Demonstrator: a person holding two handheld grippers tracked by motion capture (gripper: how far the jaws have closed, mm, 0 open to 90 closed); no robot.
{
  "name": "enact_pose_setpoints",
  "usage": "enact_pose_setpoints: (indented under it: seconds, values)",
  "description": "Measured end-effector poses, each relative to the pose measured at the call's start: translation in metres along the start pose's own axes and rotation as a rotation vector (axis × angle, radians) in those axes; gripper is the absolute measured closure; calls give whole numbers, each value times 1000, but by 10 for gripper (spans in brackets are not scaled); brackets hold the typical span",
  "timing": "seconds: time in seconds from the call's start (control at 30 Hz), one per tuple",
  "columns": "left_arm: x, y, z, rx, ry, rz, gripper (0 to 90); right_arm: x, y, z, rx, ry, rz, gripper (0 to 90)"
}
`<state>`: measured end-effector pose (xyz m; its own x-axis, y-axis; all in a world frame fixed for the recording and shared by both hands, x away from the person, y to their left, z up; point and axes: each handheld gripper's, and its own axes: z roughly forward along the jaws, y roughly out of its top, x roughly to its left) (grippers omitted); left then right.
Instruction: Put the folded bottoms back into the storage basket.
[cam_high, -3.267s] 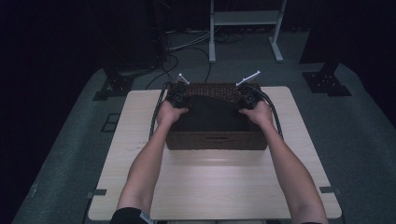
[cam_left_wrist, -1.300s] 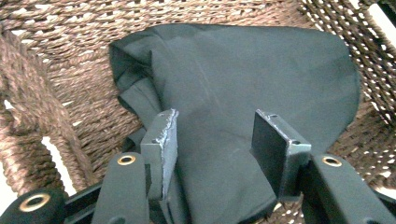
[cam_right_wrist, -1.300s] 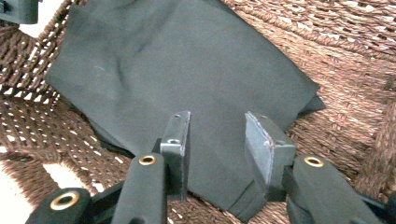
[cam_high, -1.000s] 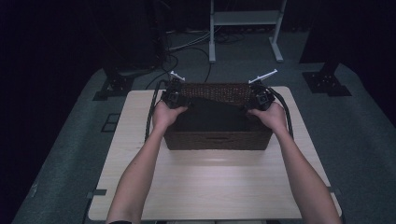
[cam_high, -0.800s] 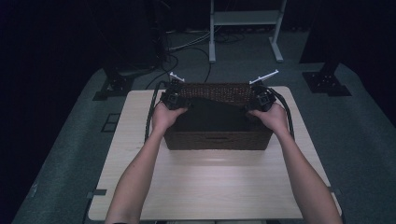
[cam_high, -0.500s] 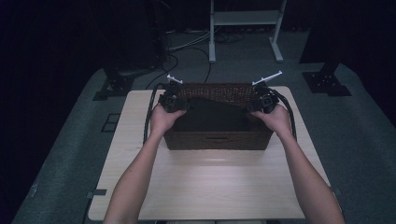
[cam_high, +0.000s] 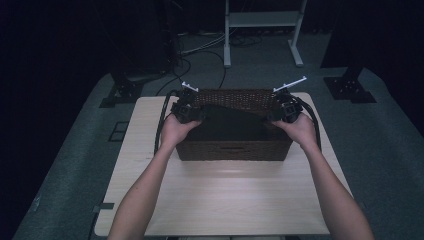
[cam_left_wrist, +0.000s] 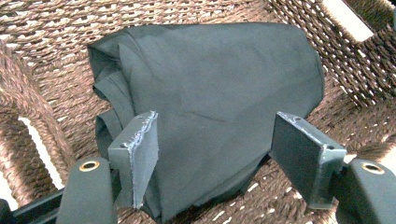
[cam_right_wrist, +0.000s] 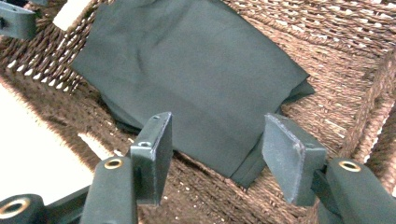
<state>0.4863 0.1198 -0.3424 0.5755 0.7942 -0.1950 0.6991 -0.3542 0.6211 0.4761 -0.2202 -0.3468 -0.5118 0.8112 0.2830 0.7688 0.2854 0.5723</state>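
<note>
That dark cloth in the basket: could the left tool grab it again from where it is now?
Probably yes. The left tool hangs just above the folded cloth inside the woven basket, its jaws, just opened, spread apart, with nothing between tool and fabric.

High view dim, dark surroundings — both gripper views bright, sharp, whites overexposed.

Dark green cloth (cam_left_wrist: 210, 102) — brown woven basket (cam_high: 235, 149)
</note>
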Motion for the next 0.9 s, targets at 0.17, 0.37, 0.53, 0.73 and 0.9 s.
enact_pose_setpoints:
  seconds: [0.17,0.37,0.53,0.73,0.9]
  values:
    - [-4,-1,-5,-9,-12,6,293,4,-2,-6,0,-1,-15,402]
    - [-8,-3,-10,-22,-15,21,282,8,-6,-13,-14,3,-25,393]
    - [-10,-8,-13,-23,-23,21,261,11,-8,-18,-21,7,-28,386]
    - [-11,-12,-16,-26,-10,23,230,13,-11,-22,-27,8,-43,372]
    - [-13,-16,-21,-36,-18,28,215,13,-14,-24,-24,12,-39,355]
